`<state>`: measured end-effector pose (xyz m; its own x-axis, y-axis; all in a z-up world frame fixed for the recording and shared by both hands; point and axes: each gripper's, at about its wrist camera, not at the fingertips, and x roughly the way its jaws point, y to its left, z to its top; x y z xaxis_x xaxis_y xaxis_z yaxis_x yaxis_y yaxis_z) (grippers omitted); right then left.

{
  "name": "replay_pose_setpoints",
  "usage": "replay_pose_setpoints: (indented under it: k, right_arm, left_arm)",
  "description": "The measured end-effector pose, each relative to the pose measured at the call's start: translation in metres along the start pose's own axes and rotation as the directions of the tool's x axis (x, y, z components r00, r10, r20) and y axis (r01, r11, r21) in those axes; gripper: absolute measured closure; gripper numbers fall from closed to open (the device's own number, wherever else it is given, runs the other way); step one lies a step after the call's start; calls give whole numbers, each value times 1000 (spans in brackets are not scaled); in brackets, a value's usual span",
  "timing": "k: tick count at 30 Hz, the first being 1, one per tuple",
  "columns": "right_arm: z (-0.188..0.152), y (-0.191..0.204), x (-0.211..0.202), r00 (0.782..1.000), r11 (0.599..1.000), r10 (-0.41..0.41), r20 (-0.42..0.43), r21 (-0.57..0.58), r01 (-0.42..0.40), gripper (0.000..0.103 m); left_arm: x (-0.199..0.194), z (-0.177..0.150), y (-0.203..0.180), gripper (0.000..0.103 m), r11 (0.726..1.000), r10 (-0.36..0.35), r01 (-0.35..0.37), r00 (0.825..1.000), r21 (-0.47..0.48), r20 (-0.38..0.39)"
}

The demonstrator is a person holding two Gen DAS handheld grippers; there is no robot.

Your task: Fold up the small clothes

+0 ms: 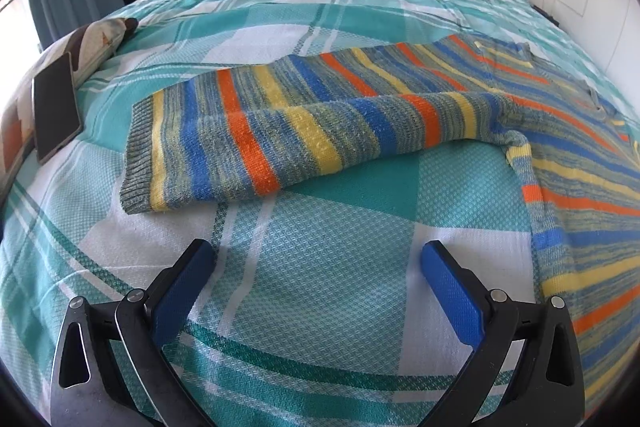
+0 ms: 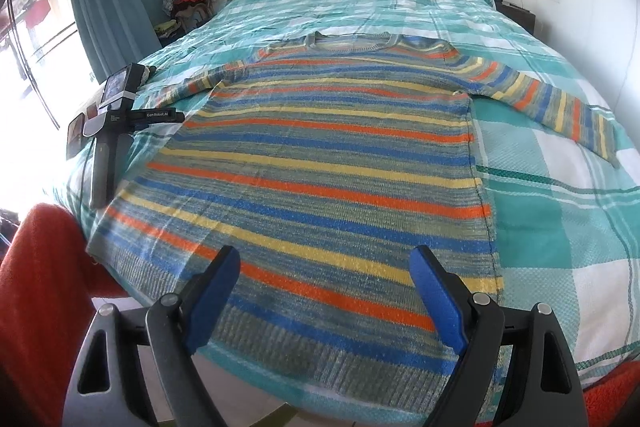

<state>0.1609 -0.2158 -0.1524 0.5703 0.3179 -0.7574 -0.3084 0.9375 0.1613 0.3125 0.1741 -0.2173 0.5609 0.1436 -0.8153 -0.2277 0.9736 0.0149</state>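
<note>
Teal-and-white checked bedspread point(image 2: 560, 211) fills both views, with the striped sweater point(image 2: 320, 163) lying flat on it. Your right gripper point(image 2: 325, 291) hangs tilted downward over the sweater's hem, jaws wide and empty, and only its view shows the left gripper point(image 2: 120, 115) with "GenRobot.AI" on its side. Your left gripper, also spread and empty, hovers above bare bedspread just short of the sleeve point(image 1: 256, 131), its view alone catching a phone point(image 1: 54, 107) far to its left.

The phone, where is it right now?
In the left wrist view, the phone lies at the far left on a patterned pillow, left of the striped sweater's sleeve.
</note>
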Motion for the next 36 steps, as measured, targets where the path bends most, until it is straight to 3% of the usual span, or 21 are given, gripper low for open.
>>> replay_pose_setpoints:
  k: [36]
  right_arm:
    - [-3, 4, 1, 1000, 1000, 7, -1, -10, -7, 17]
  left_arm:
    - [0, 0, 0, 0, 1000, 0, 0, 1000, 0, 0]
